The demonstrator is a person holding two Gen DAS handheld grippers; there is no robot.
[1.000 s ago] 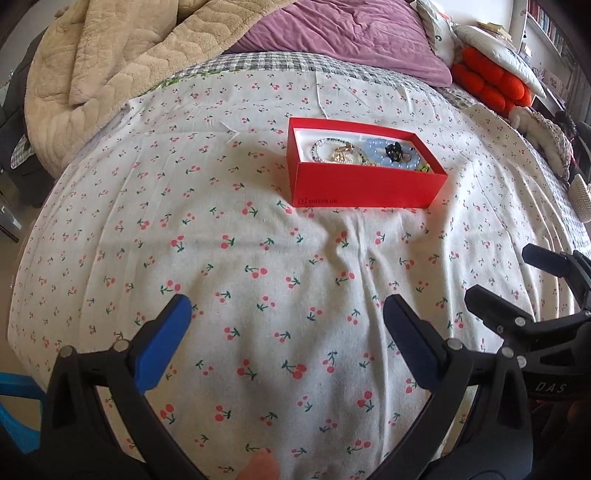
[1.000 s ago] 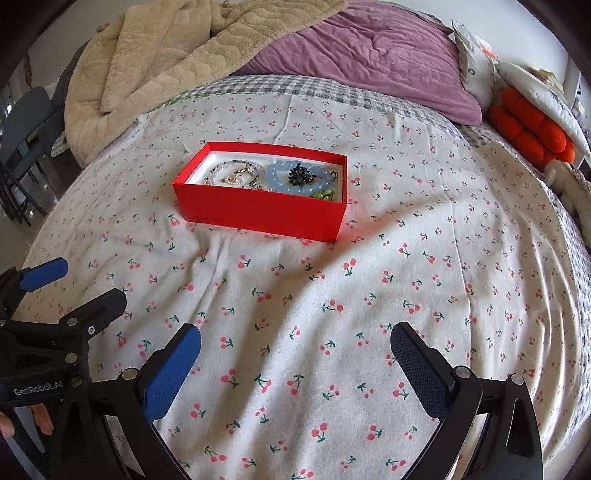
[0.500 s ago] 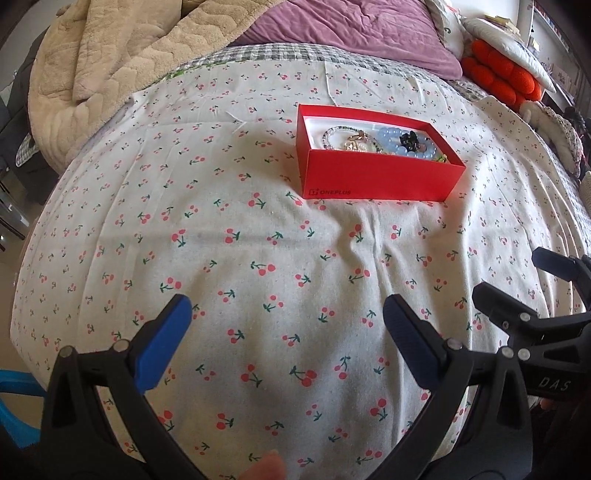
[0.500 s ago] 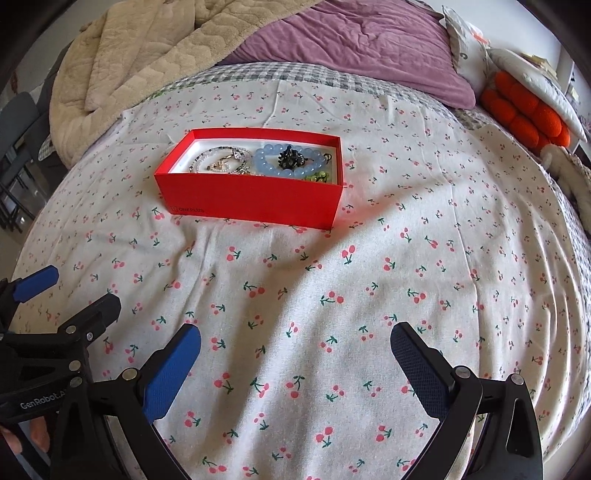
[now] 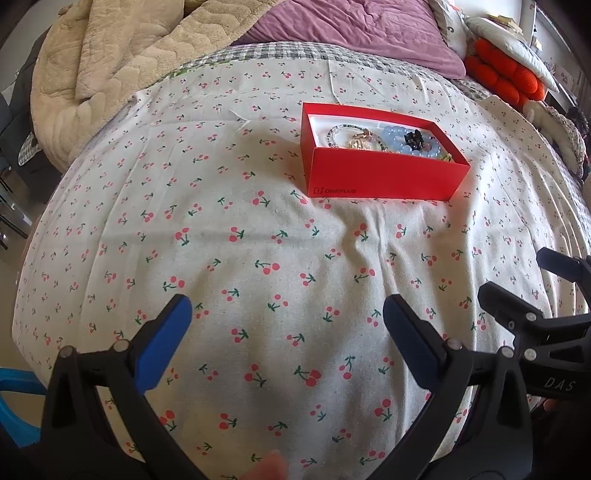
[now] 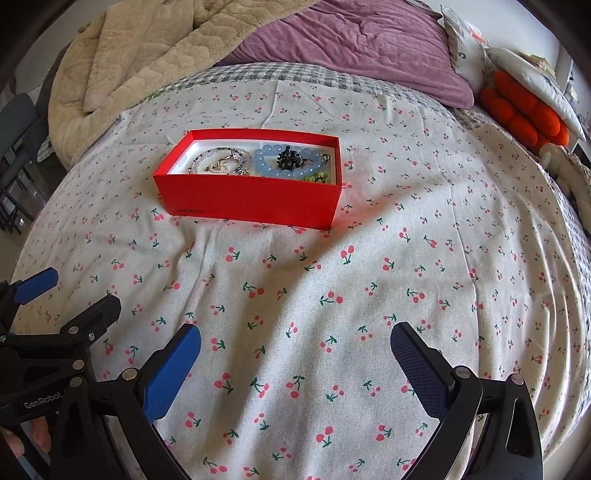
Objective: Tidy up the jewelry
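Observation:
A red open box [image 5: 384, 177] [image 6: 251, 199] rests on the cherry-print bedsheet [image 5: 258, 258] [image 6: 369, 277]. Inside lie a pale beaded bracelet [image 6: 218, 162] [image 5: 343, 133], a blue bead bracelet [image 6: 266, 162] [image 5: 397, 140], a black ornament [image 6: 290, 157] [image 5: 413, 137] and green beads [image 6: 316, 177]. My left gripper [image 5: 284, 325] hangs open above the sheet, well short of the box and holding nothing. My right gripper [image 6: 295, 350] is open too, nothing between its blue pads. Each gripper shows at the edge of the other's view.
A beige quilted blanket [image 5: 110, 55] [image 6: 147, 55] and a purple duvet [image 5: 351, 29] [image 6: 351, 40] are heaped at the far end of the bed. Orange cushions [image 5: 506, 74] [image 6: 524, 110] and white pillows lie far right. The bed's left edge drops to the floor.
Both grippers have moved forward toward the red box, which looks larger and closer now. Their jaws have stayed open throughout.

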